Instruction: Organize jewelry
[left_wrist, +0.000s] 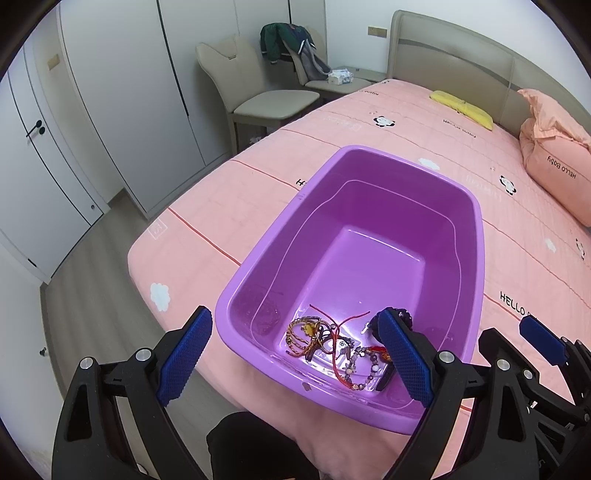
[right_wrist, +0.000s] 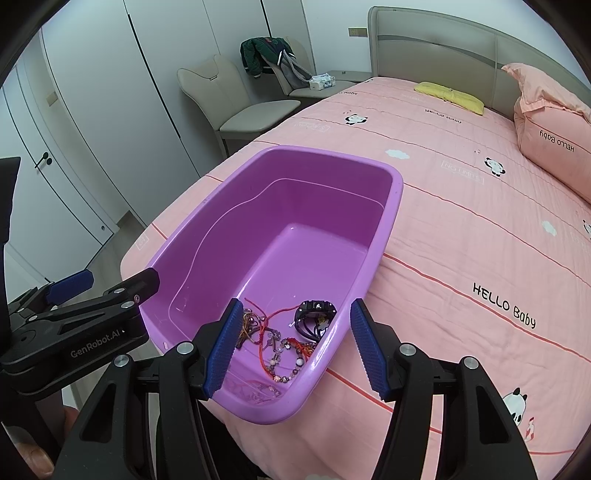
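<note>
A purple plastic tub (left_wrist: 476, 229) (right_wrist: 391, 206) sits on the pink bed. At its near end lies a tangle of jewelry (left_wrist: 332, 339) (right_wrist: 284, 343): beaded bracelets, red cords, gold bangles (left_wrist: 301, 332) and a black watch (right_wrist: 316, 314). My left gripper (left_wrist: 295, 354) is open and empty, its fingers spread over the tub's near left corner. My right gripper (right_wrist: 295, 350) is open and empty, held above the tub's near end over the jewelry. The right gripper also shows at the right of the left wrist view (left_wrist: 543, 339).
The pink bed cover (right_wrist: 480, 258) spreads to the right and beyond the tub. A pink pillow (right_wrist: 546, 133) and a yellow cloth (right_wrist: 448, 96) lie near the headboard. Beige chairs (left_wrist: 255, 96) and white wardrobes stand beyond the bed's left edge.
</note>
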